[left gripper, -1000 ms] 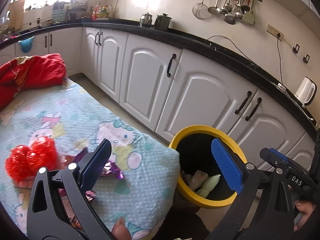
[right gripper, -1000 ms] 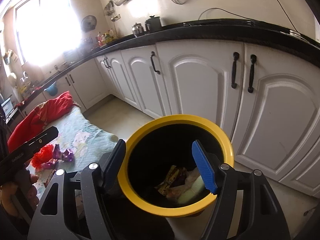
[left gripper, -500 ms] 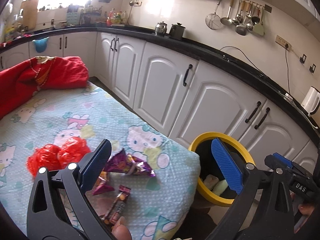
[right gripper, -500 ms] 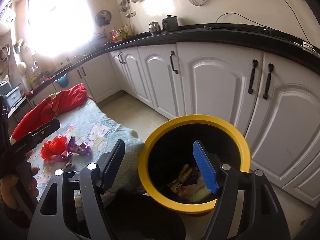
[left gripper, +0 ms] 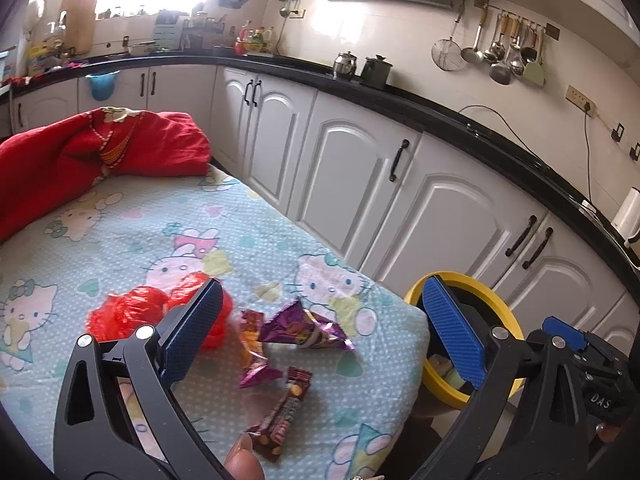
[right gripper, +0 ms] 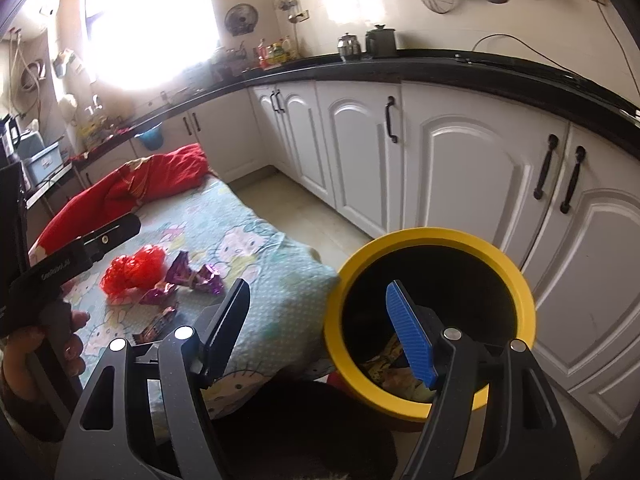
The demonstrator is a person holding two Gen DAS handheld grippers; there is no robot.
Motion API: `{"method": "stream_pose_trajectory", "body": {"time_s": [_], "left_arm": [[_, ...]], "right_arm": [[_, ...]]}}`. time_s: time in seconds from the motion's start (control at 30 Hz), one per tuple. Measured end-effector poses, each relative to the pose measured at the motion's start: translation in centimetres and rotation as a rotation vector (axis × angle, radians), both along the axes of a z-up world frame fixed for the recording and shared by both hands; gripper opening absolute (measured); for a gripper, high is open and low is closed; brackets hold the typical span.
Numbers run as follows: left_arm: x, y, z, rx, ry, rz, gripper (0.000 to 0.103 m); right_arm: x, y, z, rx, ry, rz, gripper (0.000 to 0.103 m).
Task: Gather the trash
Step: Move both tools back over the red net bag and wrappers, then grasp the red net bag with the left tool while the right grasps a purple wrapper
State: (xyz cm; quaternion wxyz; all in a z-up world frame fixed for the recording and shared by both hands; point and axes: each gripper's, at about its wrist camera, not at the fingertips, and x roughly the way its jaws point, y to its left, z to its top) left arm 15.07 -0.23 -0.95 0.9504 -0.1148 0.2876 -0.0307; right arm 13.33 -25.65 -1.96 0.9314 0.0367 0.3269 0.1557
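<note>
We are holding the left gripper (left gripper: 320, 322) over the cartoon-print sheet (left gripper: 120, 232), its jaws spread wide with nothing pinched, above a purple snack wrapper (left gripper: 304, 330) whose long axis is running across the view with its tip pointing left, and a brown candy-bar wrapper (left gripper: 286, 412) lying lengthwise toward us, one end pointing up at the purple wrapper. A crumpled red plastic bag (left gripper: 132, 314) is sitting just left of them. We are keeping the right gripper (right gripper: 318, 322) spread and empty too, beside the yellow-rimmed trash bin (right gripper: 516, 280) standing upright against the sheet's edge.
</note>
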Motion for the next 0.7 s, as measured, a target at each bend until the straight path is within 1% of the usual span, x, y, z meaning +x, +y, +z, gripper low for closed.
{"method": "stream_pose_trajectory", "body": {"time_s": [0.23,0.47,0.7], "left_arm": [[-0.2,3.4,-0.2,-0.006,0.007,0.074,0.092],[-0.5,7.2,-0.7,-0.007,0.019,0.161,0.092],[-0.7,10.6,-2.0,-0.006,0.064,0.229,0.092]], "right_arm": [[0.1,3.2,0.0,-0.007,0.013,0.075,0.068],[-0.4,8.2,-0.2,-0.015,0.022,0.209,0.068],[-0.3,13.1,-1.1,-0.018,0.047,0.307,0.065]]}}
